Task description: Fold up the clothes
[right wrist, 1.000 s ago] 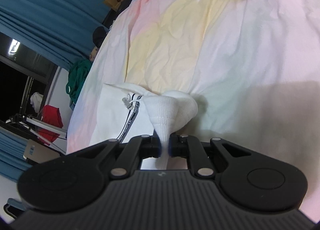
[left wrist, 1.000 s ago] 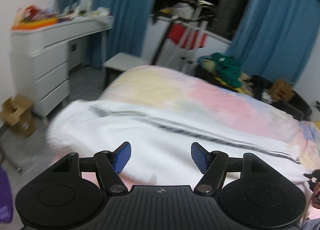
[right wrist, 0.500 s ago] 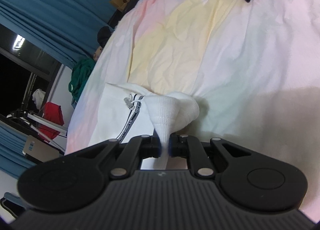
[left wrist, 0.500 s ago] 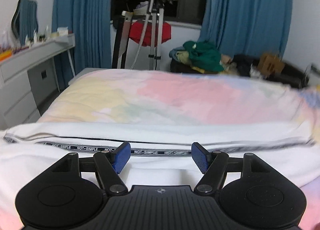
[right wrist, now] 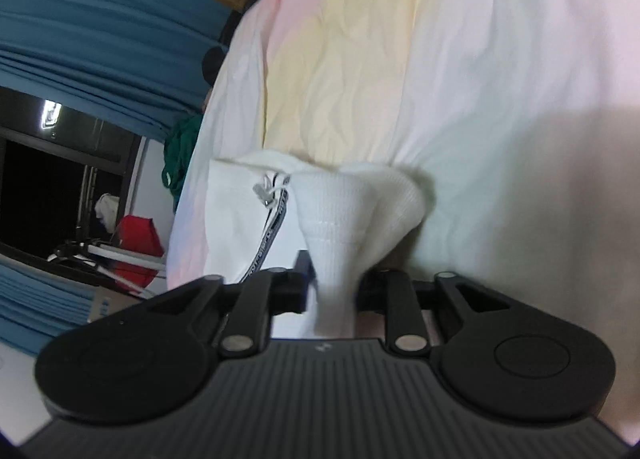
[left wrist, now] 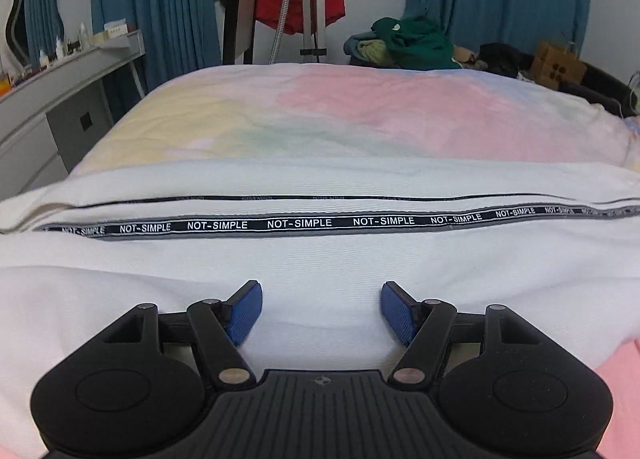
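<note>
A white garment (left wrist: 320, 259) with a black "NOT-SIMPLE" tape (left wrist: 300, 224) lies stretched across the pastel bedcover (left wrist: 360, 115). My left gripper (left wrist: 322, 313) hangs low over its near edge, open, with cloth under the blue pads (left wrist: 244, 313) but nothing pinched. In the right wrist view the same white garment (right wrist: 236, 219) shows its drawstring (right wrist: 266, 191) and a ribbed end (right wrist: 352, 211) bunched up into my right gripper (right wrist: 335, 283). Those jaws are opening; the ribbed cloth still hangs between them, and the pads look parted from it.
Beyond the bed's far edge stand a tripod with a red cloth (left wrist: 300, 11), a pile of green clothes (left wrist: 416, 39), a cardboard box (left wrist: 558, 65) and blue curtains (left wrist: 160, 7). A grey-white dresser (left wrist: 48, 107) lines the left side.
My left gripper swung down and squared up low over the white garment, staying open. The right gripper's jaws, shut on the ribbed end before, have spread apart; that view tilted slightly.
</note>
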